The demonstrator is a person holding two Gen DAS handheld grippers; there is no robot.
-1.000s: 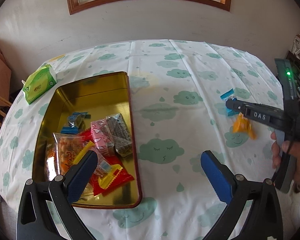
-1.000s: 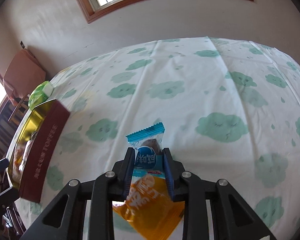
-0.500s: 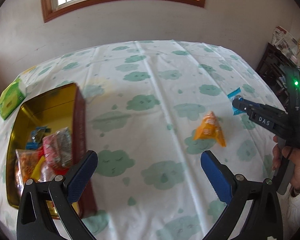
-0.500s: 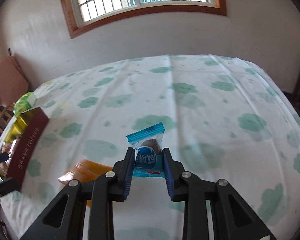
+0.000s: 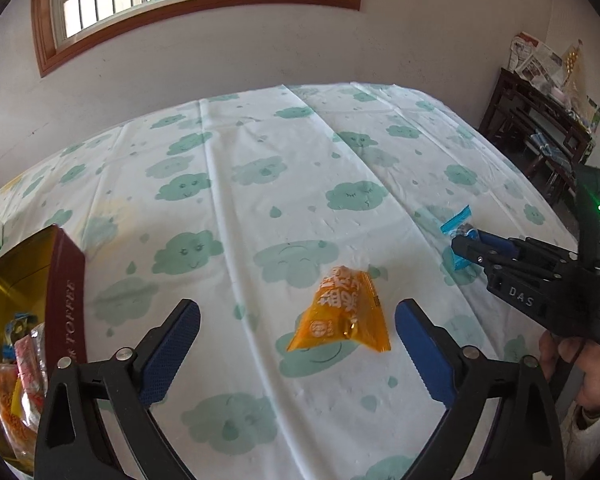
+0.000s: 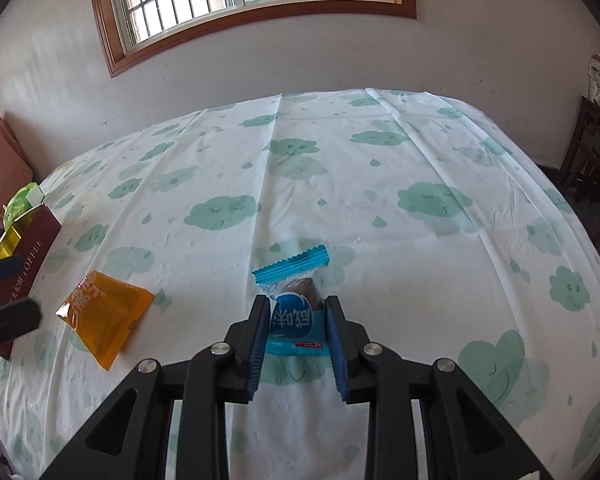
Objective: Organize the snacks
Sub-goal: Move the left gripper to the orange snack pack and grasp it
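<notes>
Orange snack packet (image 5: 340,316), dropped from the right gripper (image 6: 297,330), lies crinkled.

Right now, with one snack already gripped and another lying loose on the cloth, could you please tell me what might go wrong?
1. The orange packet lies flat between the open left gripper, whose jaws have just been closing; the pads may slide off its film.
2. The right gripper pinches the blue packet near one end; it could slip out.
3. The tin already looks crowded.
</notes>
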